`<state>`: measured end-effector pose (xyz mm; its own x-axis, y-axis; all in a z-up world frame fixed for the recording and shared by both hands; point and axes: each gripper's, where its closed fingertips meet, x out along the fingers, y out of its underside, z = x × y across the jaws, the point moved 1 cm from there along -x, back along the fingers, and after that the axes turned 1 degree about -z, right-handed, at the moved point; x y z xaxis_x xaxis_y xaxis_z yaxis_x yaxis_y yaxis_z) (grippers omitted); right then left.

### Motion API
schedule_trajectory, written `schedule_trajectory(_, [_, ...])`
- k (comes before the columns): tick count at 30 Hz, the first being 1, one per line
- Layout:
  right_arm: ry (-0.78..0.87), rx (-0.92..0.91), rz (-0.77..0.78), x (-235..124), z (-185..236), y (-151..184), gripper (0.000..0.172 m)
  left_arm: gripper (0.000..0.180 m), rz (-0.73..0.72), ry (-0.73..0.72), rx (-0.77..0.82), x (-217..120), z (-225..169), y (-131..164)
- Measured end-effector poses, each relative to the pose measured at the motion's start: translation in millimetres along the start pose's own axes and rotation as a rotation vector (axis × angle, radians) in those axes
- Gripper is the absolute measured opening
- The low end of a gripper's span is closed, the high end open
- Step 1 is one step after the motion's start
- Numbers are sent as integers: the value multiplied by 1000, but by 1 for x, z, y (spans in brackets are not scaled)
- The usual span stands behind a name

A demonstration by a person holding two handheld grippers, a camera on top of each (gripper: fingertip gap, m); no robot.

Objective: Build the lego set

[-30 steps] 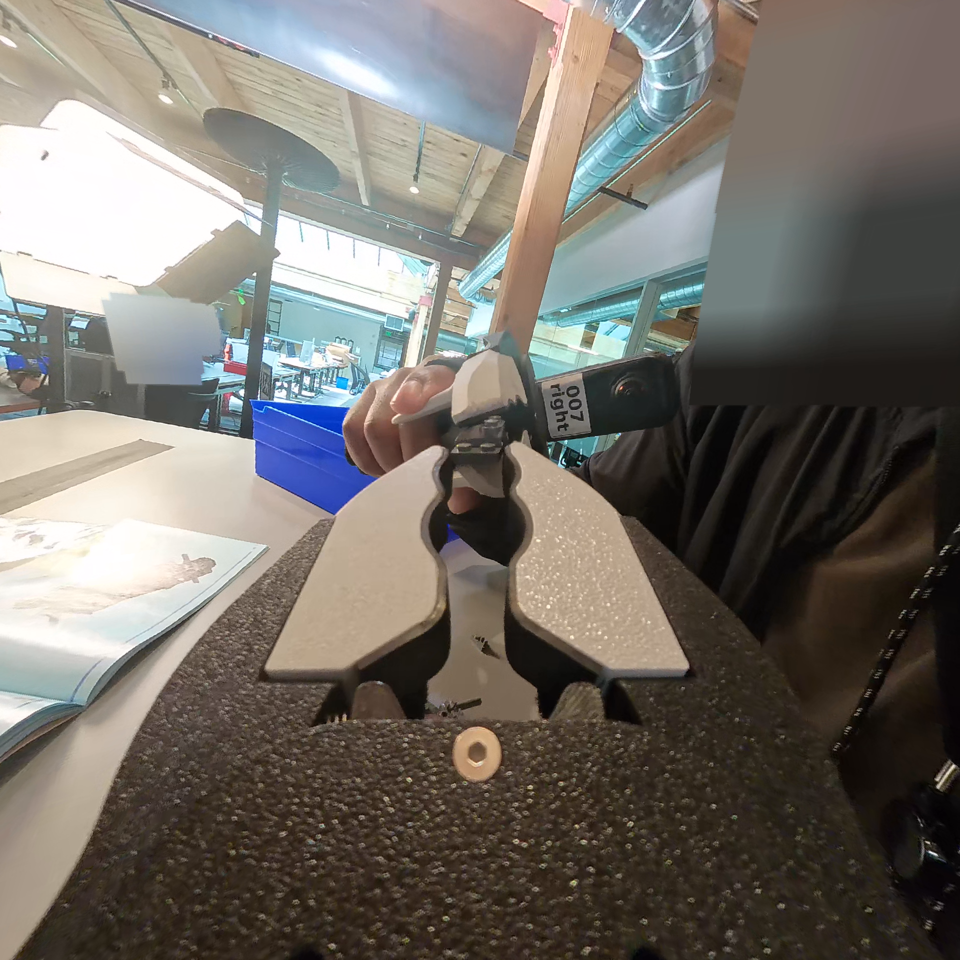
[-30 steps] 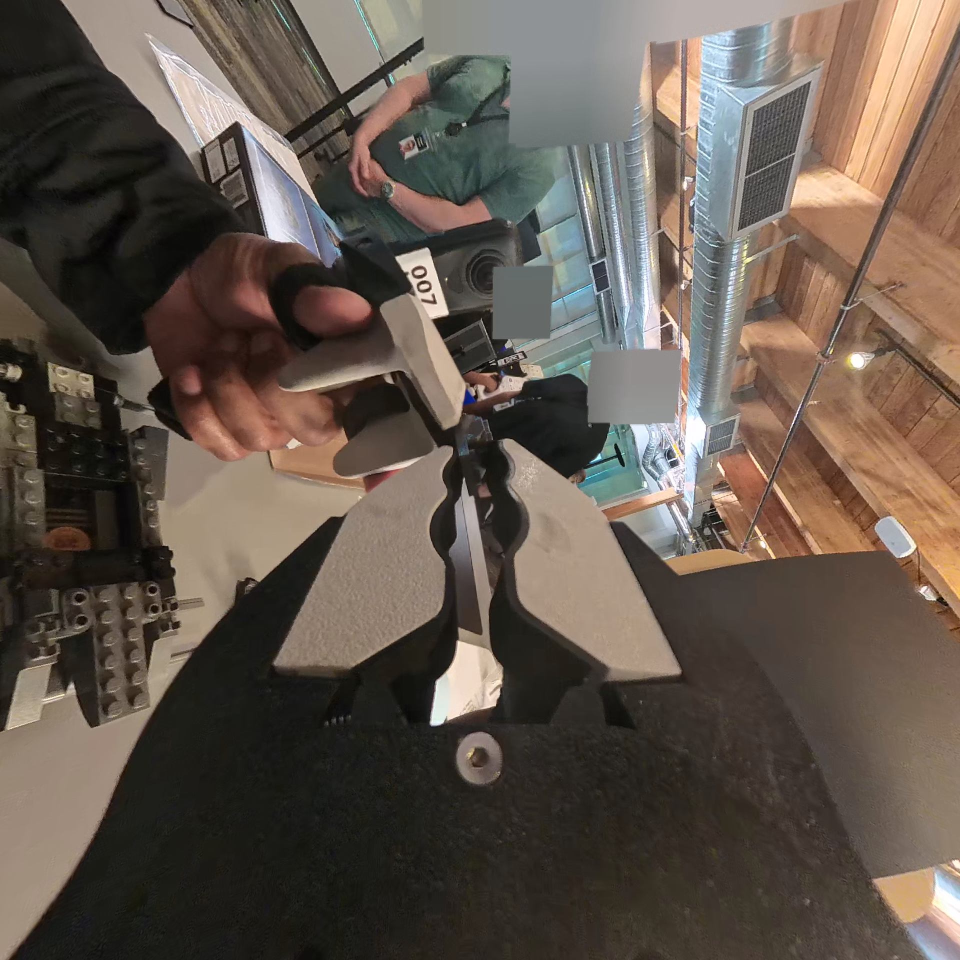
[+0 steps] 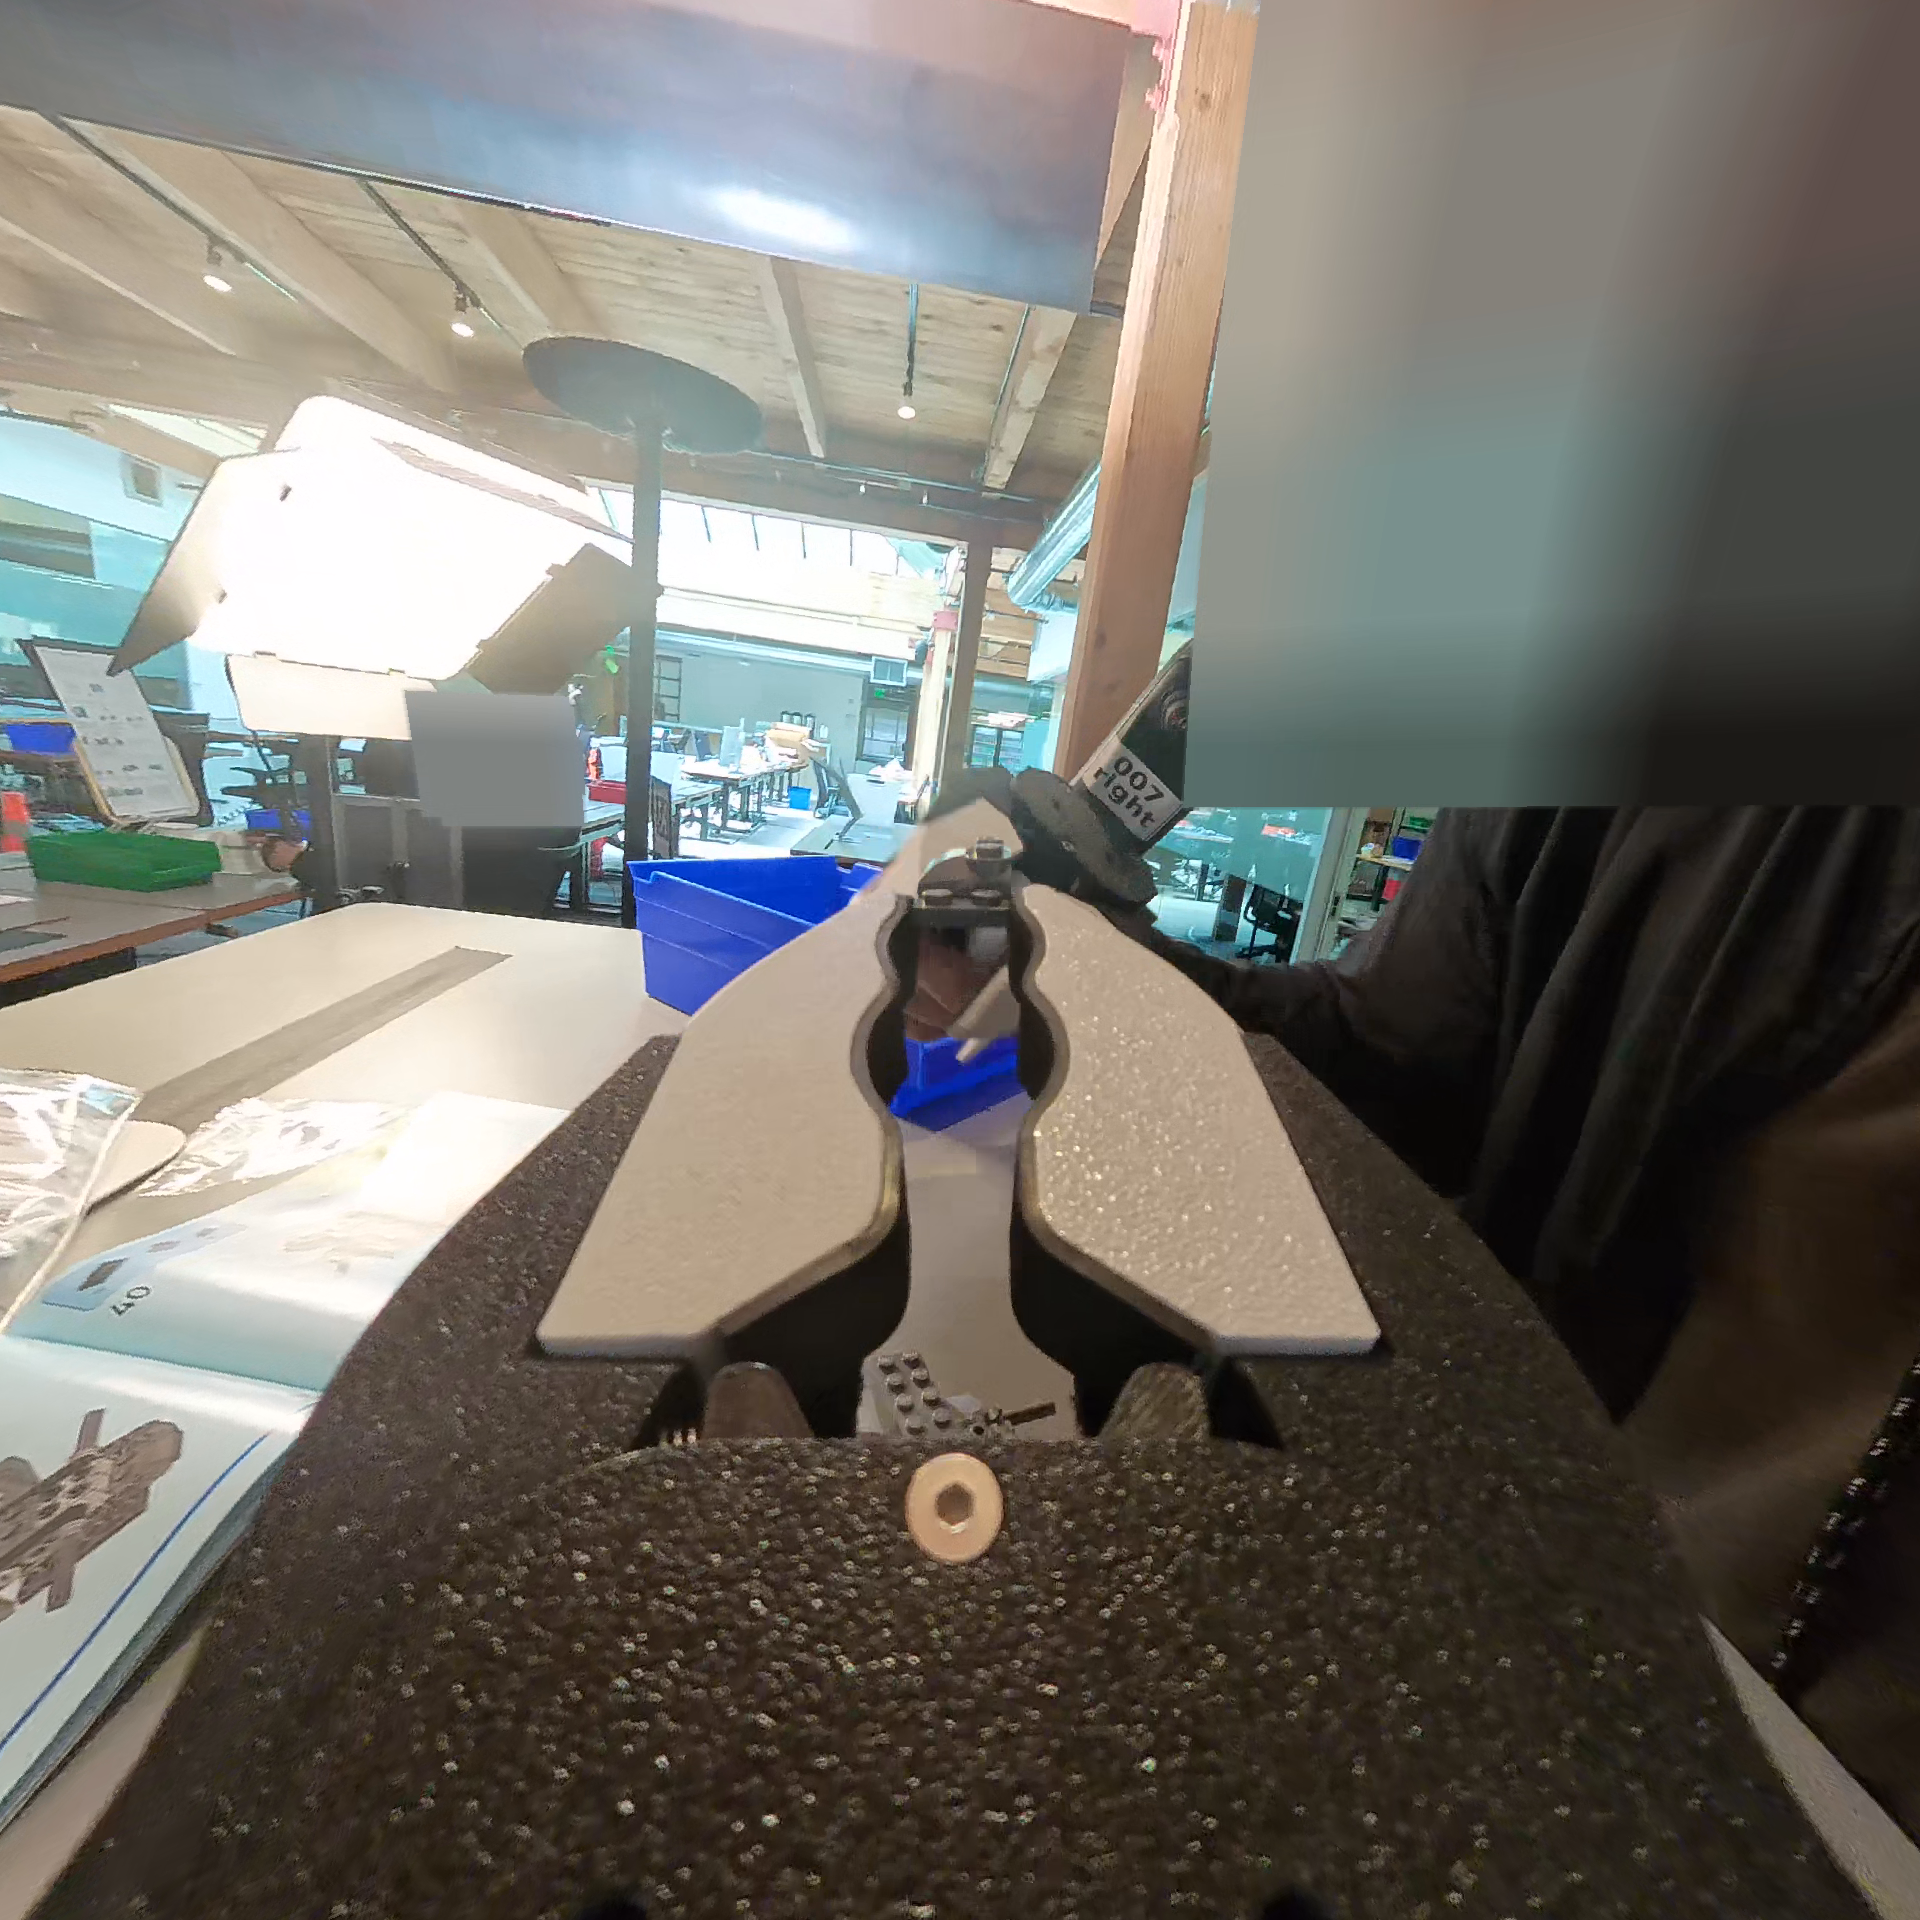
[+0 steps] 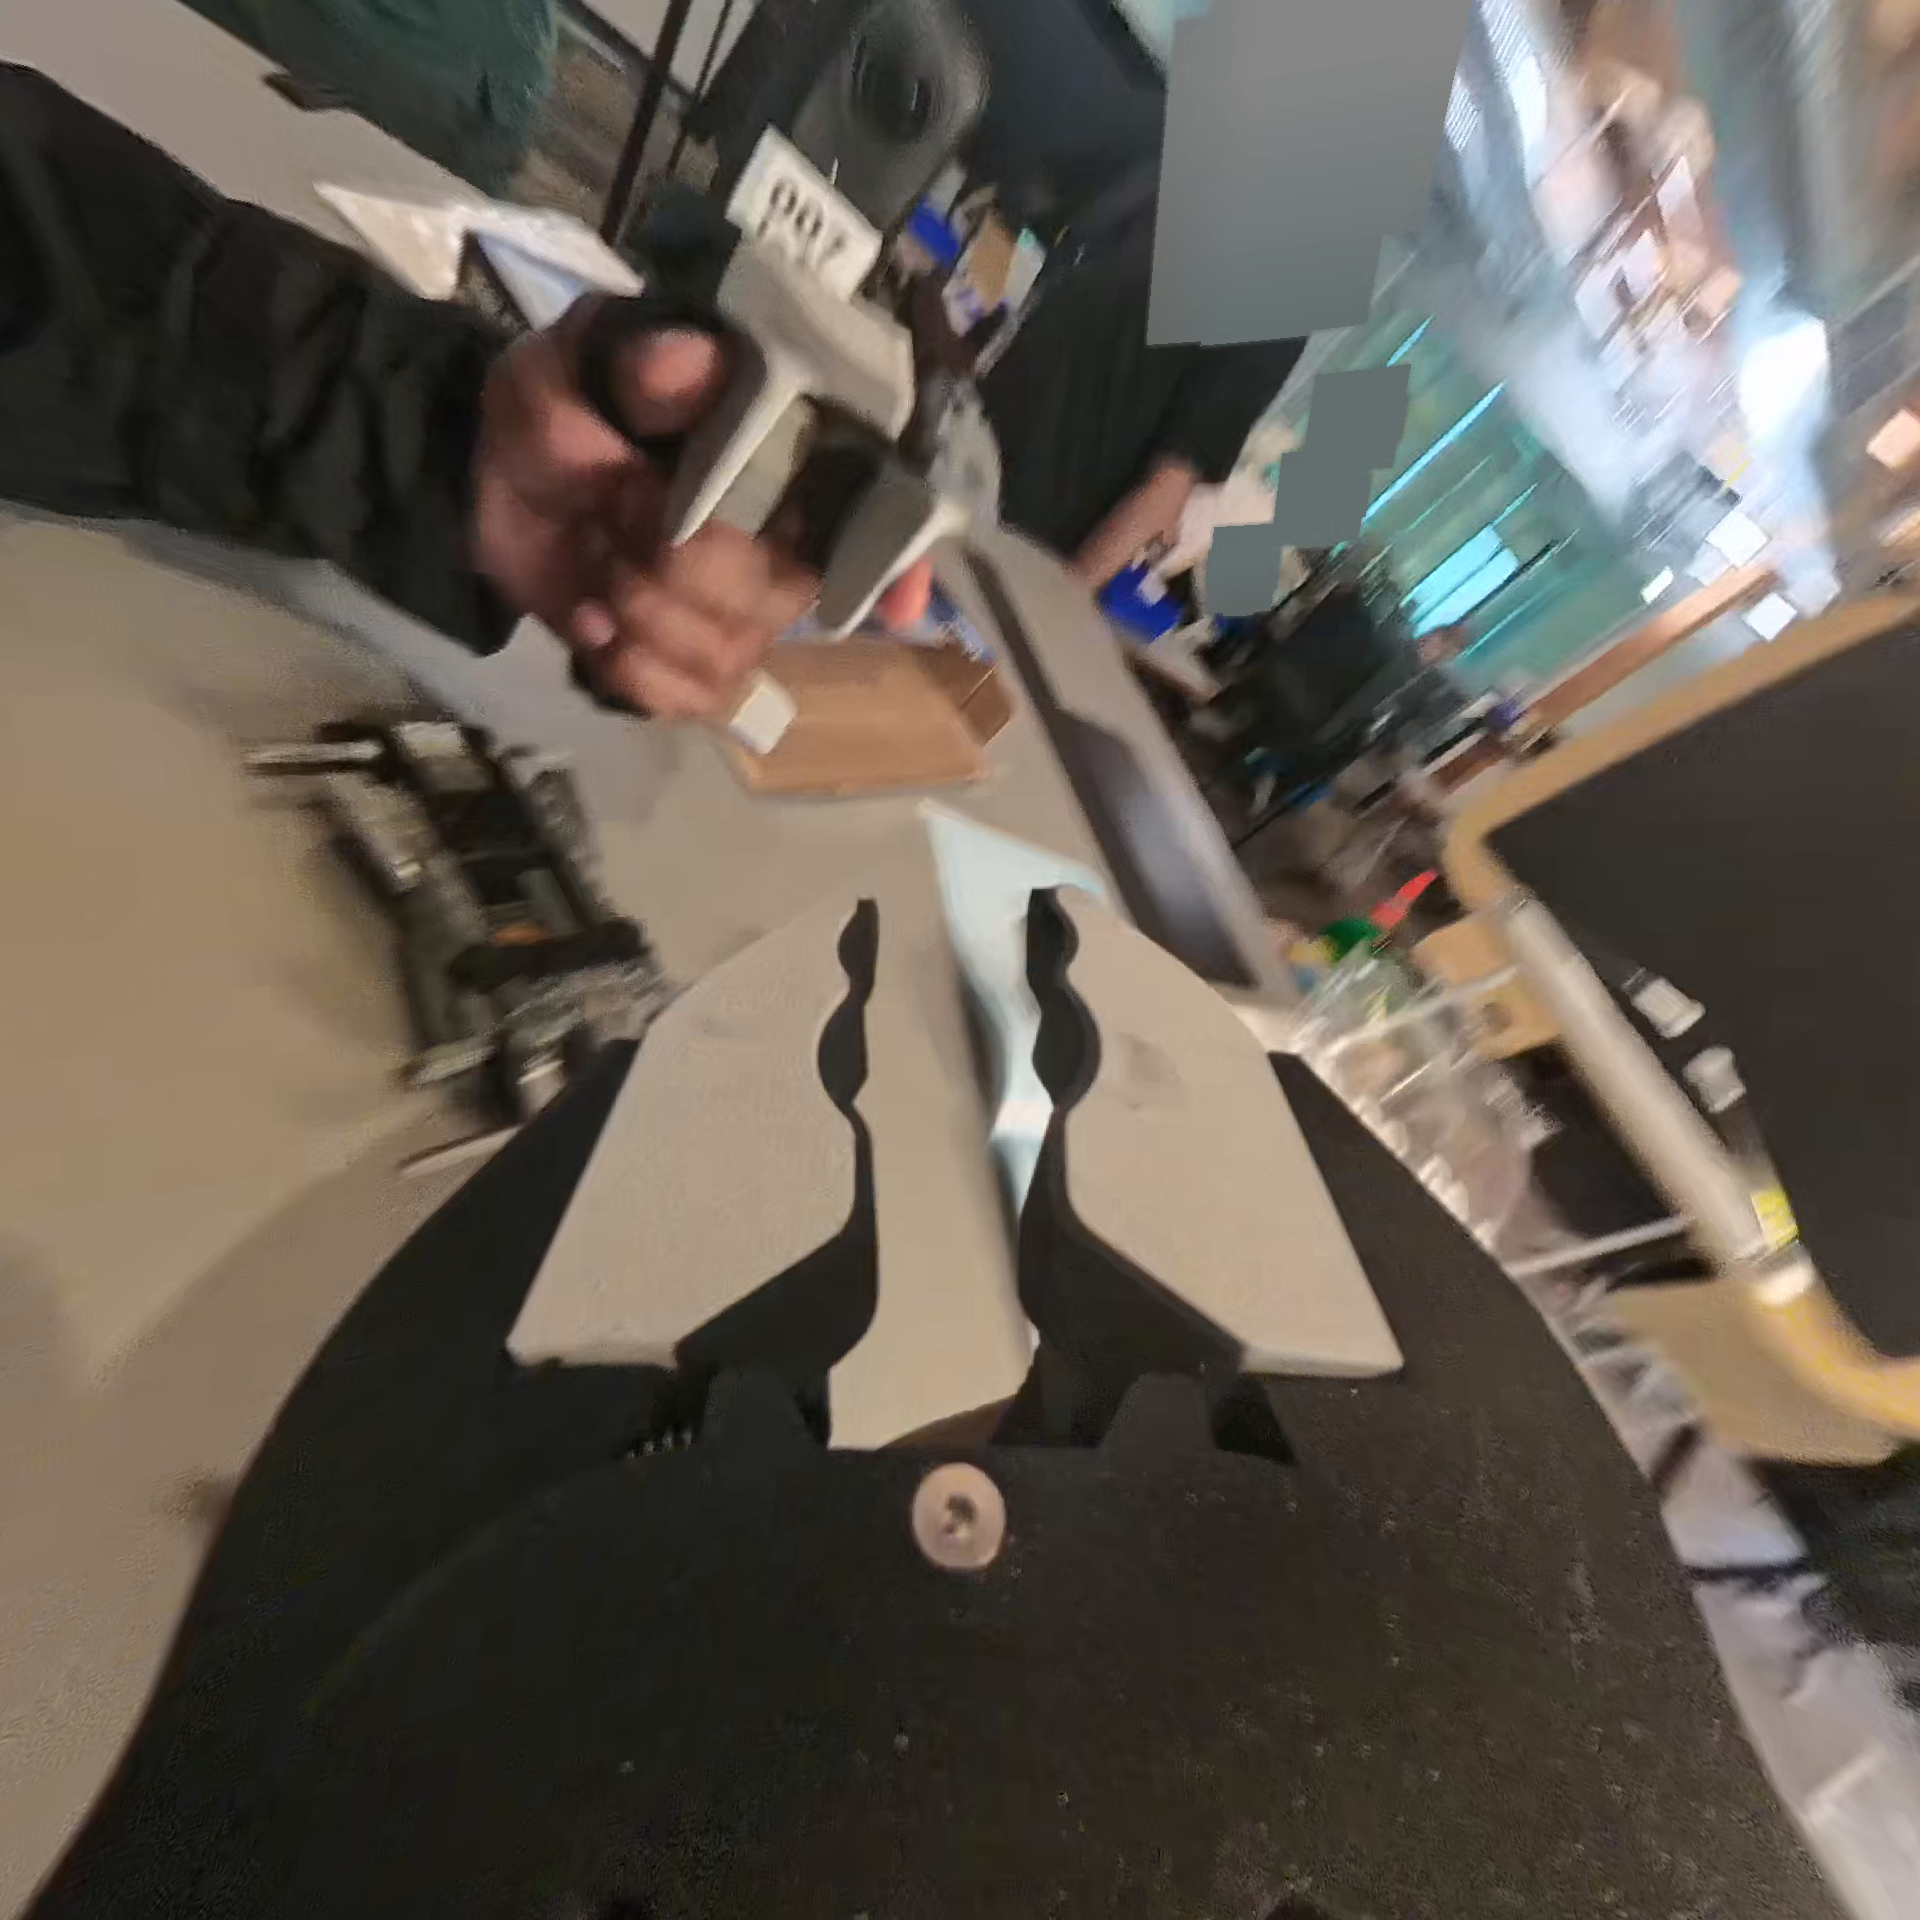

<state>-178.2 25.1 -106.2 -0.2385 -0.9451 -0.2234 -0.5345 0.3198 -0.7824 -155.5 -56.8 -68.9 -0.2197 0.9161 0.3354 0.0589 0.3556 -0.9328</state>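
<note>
My left gripper (image 3: 964,925) is shut on a small dark grey studded brick piece (image 3: 966,902), which it pinches at the fingertips above the table. Just behind that piece is the right gripper's body (image 3: 1081,842), with one of its fingers (image 3: 982,1023) showing through the gap. In the blurred right wrist view my right gripper (image 4: 951,914) is open with nothing between the pads. The left gripper (image 4: 914,468), held in a hand, shows at upper left. A dark brick model (image 4: 488,894) lies on the table (image 4: 156,1039) to the left.
An open instruction booklet (image 3: 208,1351) and clear plastic bags (image 3: 62,1132) lie at the left. A blue bin (image 3: 727,925) stands behind. A loose grey brick (image 3: 914,1397) lies under the left gripper. A cardboard box (image 4: 862,727) and a clear container (image 4: 1455,1039) stand farther off. One gripper's finger ends stand about 8 centimeters off the other's.
My right gripper was shut on a thin dark piece at the left gripper's tips. It has opened and swung away, and the brick piece stays in the left gripper.
</note>
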Motion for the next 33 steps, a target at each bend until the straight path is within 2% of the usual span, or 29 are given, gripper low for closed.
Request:
schedule_trajectory(3, [-111,179,206,-29,42,40,24,16,4,-1,13,0,-1,-3])
schedule_trajectory(6, [-225,265,436,-60,93,75,23,16,6,3,11,-1,-1,-2])
schedule_trajectory(10, [-218,394,650,-77,116,96,24,16,16,8,21,0,-3,1])
schedule_trajectory(13, [-104,539,749,-76,114,98,24,16,34,-1,35,1,-2,4])
schedule_trajectory(20, [107,849,814,-64,130,95,35,16,49,-6,55,3,-4,4])
schedule_trajectory(23, [175,855,869,-63,132,103,41,16,47,0,61,4,-7,3])
schedule_trajectory(33, [179,884,869,-59,128,105,31,16,43,20,55,6,-11,4])
